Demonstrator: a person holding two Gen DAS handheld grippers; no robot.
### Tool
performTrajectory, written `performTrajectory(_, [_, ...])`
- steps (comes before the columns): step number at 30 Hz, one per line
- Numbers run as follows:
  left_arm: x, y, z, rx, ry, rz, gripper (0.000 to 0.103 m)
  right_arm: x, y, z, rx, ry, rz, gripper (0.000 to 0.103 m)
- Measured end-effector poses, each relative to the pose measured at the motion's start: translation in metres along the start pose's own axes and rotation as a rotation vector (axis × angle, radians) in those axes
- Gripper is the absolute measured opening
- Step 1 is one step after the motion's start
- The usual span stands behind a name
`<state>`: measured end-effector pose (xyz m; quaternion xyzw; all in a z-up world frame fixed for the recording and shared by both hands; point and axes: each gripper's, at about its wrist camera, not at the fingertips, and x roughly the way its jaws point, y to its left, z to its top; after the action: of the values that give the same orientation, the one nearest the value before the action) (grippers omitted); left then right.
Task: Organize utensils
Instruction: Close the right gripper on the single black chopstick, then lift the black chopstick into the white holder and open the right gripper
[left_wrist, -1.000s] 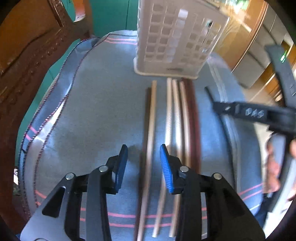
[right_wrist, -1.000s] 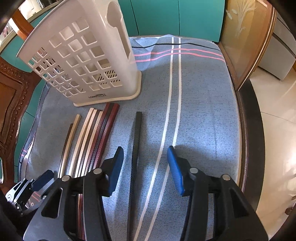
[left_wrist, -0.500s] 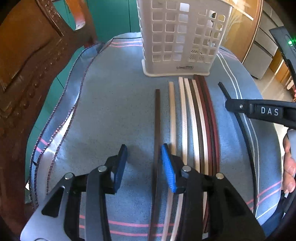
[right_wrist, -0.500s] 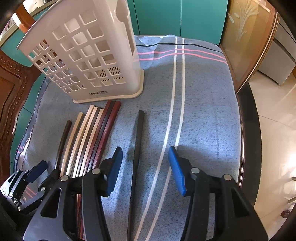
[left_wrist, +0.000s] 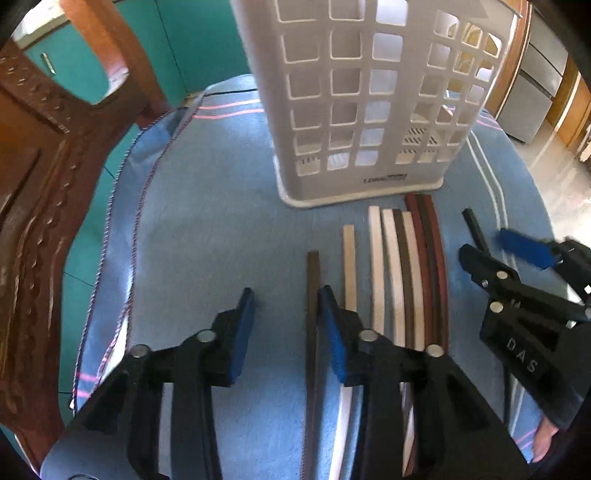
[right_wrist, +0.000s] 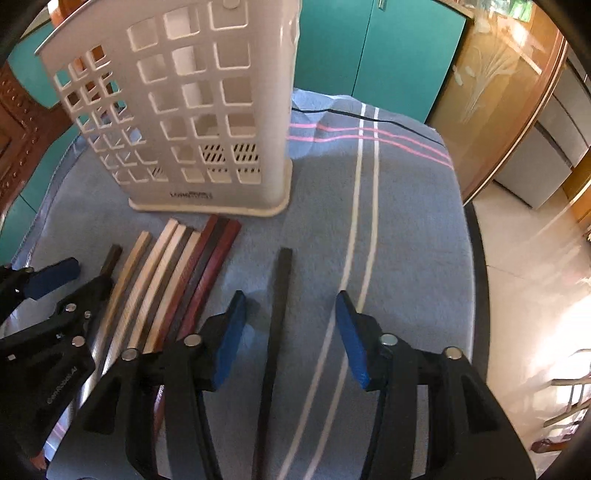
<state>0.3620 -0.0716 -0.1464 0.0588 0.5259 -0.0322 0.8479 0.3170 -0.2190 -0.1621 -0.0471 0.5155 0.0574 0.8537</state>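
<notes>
A white lattice utensil basket (left_wrist: 362, 110) (right_wrist: 184, 110) stands upright at the back of the blue cloth (left_wrist: 203, 221). In front of it lies a row of several chopsticks (left_wrist: 402, 266) (right_wrist: 177, 273), pale, brown and dark red. A dark brown chopstick (left_wrist: 312, 277) (right_wrist: 112, 256) lies left of the row, between the closing jaws of my left gripper (left_wrist: 286, 306) (right_wrist: 74, 284) and close to the right pad; the left pad is clear of it. A black chopstick (right_wrist: 282, 280) (left_wrist: 474, 225) lies apart on the right, between the closing jaws of my right gripper (right_wrist: 290, 310) (left_wrist: 495, 247), untouched by either pad.
A carved wooden chair (left_wrist: 37, 184) rises at the left edge of the cloth. Teal cabinet doors (right_wrist: 369, 55) stand behind the table. The dark table rim (right_wrist: 480, 258) curves down the right side, with a glass-fronted wooden cabinet (right_wrist: 498, 92) and pale floor beyond.
Both grippers have moved forward toward the basket, which now looms larger. The dark brown chopstick now lies a little apart from the row. The right gripper has come further into the left wrist view.
</notes>
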Motion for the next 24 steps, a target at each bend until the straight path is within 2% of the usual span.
performTrajectory(1, [0.0, -0.001, 0.002, 0.004, 0.012, -0.036, 0.018, -0.001, 0.002, 0.001, 0.003, 0.004, 0.021, 0.009])
performTrajectory(2, [-0.001, -0.004, 0.003, 0.01, 0.013, -0.042, 0.012, -0.002, 0.002, 0.003, 0.005, 0.014, 0.033, 0.008])
performTrajectory(3, [-0.001, -0.007, 0.004, 0.022, 0.01, -0.04, 0.008, -0.002, 0.003, 0.004, 0.011, 0.019, 0.036, 0.008])
performTrajectory(5, [-0.004, -0.012, 0.002, 0.031, 0.004, -0.025, 0.007, -0.003, 0.003, 0.004, 0.04, 0.022, 0.074, 0.007])
performTrajectory(8, [-0.019, -0.011, -0.003, 0.004, -0.01, -0.084, 0.007, -0.019, -0.003, 0.007, 0.083, -0.015, 0.152, 0.007])
performTrajectory(11, [-0.056, -0.013, -0.016, 0.0, -0.078, -0.102, 0.007, -0.055, -0.009, 0.004, 0.088, -0.103, 0.194, 0.007])
performTrajectory(13, [-0.083, -0.009, -0.02, -0.011, -0.126, -0.126, 0.007, -0.079, -0.016, 0.002, 0.091, -0.145, 0.248, 0.007])
performTrajectory(14, [-0.101, -0.005, -0.022, -0.018, -0.16, -0.138, 0.007, -0.1, -0.021, 0.0, 0.093, -0.187, 0.301, 0.007])
performTrajectory(17, [-0.151, 0.0, -0.027, -0.026, -0.25, -0.162, 0.007, -0.151, -0.036, -0.007, 0.091, -0.286, 0.373, 0.007])
performTrajectory(24, [-0.25, 0.021, -0.02, -0.036, -0.466, -0.167, 0.007, -0.24, -0.056, 0.031, 0.068, -0.479, 0.428, 0.007])
